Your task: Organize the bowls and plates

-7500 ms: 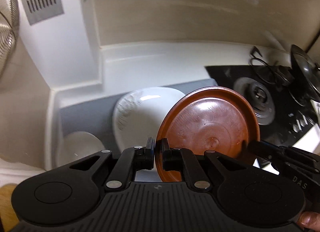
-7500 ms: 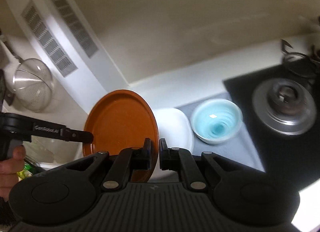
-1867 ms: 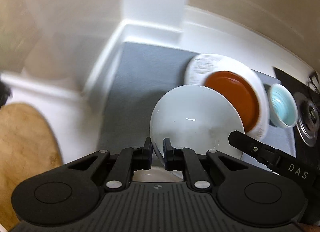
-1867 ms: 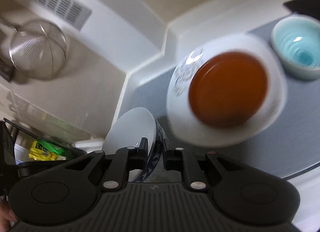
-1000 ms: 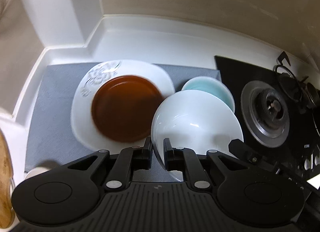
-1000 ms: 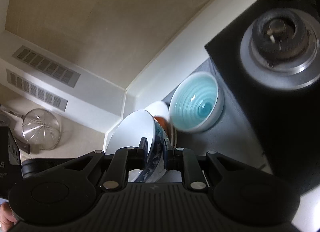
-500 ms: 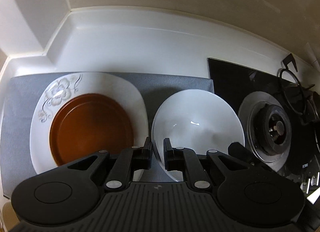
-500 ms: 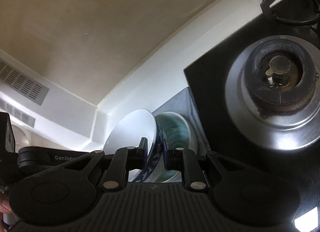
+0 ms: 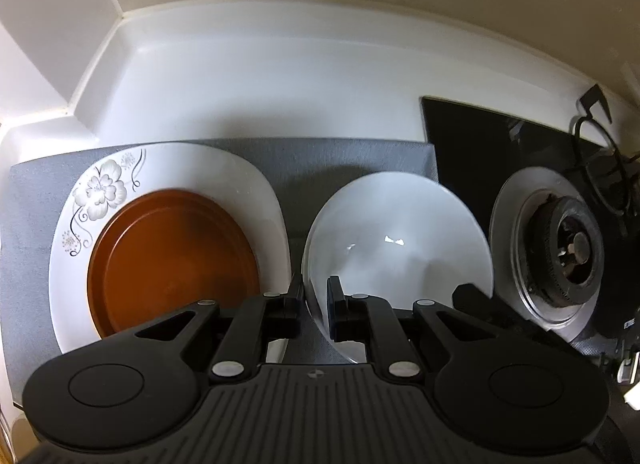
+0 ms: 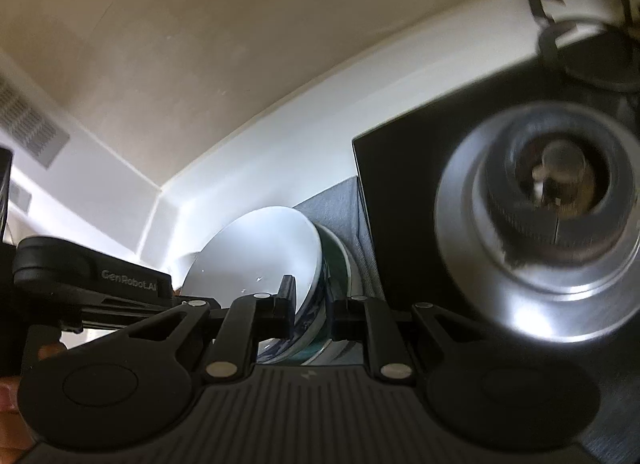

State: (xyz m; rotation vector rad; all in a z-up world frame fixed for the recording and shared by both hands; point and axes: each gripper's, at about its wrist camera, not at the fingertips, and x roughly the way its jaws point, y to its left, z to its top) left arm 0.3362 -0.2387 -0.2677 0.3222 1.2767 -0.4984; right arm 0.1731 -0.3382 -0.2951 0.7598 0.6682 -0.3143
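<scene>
Dim warm light is falling from above; glare is glinting in the bowl (image 9: 400, 240); the burner (image 10: 556, 180) is smearing with blur, edges bowing

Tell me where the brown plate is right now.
In the left wrist view the brown plate lies at lower left, stacked on the white flowered plate on the grey mat, left of the white bowl.

Left hand-held gripper (image 9: 315, 306): matte black, ribbed base, silver rivets. Right hand-held gripper (image 10: 311, 306): same build.
</scene>
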